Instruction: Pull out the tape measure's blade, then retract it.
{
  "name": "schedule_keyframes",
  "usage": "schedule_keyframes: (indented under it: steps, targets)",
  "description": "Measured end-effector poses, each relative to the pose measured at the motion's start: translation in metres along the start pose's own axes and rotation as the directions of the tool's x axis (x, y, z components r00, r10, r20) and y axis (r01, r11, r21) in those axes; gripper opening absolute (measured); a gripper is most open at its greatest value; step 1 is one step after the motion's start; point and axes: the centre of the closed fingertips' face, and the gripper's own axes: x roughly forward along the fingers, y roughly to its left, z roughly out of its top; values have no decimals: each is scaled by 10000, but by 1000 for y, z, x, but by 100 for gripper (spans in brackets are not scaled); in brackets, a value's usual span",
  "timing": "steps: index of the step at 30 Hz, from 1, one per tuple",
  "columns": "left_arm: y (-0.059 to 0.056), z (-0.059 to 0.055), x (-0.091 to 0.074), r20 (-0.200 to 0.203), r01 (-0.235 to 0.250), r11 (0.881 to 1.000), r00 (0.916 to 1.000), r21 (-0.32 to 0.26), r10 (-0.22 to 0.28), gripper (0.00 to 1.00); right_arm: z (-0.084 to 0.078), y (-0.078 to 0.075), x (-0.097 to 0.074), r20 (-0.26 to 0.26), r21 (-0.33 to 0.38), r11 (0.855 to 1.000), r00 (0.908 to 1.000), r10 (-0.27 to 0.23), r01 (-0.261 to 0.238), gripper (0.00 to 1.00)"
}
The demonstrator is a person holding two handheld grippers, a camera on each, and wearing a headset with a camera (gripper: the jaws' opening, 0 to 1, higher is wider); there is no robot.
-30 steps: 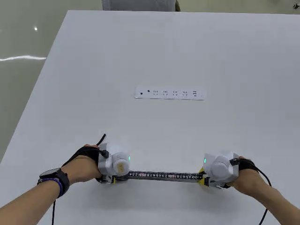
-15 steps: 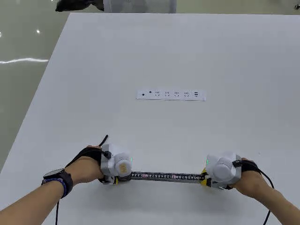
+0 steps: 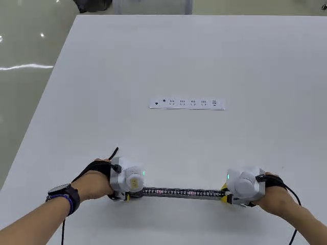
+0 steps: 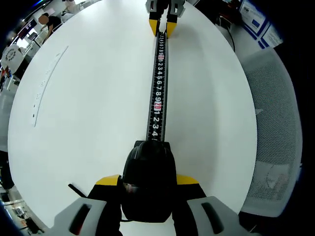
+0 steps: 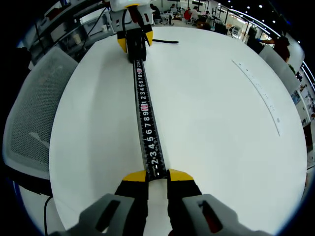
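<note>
The jaws of the left gripper [image 4: 147, 180] are clamped on the black case [image 4: 148, 164] of the tape measure, which is held from both sides. The jaws of the right gripper [image 5: 157, 175] are closed on the tip of the blade [image 5: 146, 118]. Between the two grippers the blade is drawn out in a straight, numbered line, low along the white worktop [image 3: 204, 61] near its front edge; whether it touches the surface cannot be told. A power strip [image 3: 187, 103] lies well apart, toward the middle of the worktop. The pulling-out is judged to be done or nearly so, since a good length of blade is exposed. The retraction is yet to be done: the tip would have to be let back toward the case under control, so that the blade is wound in.
</note>
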Motion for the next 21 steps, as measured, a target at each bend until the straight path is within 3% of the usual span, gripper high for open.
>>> schedule_keyframes:
  steps: [12, 21]
  targets:
    - [0, 0, 0, -22, 11, 10000, 10000, 23, -10, 37, -2, -1, -2, 75, 200, 9998, 10000, -16, 15, 12]
    - [1, 1, -1, 79, -92, 10000, 9999, -27, 92, 37, 0, 0, 0, -212, -324, 9995, 9998, 19, -26, 15]
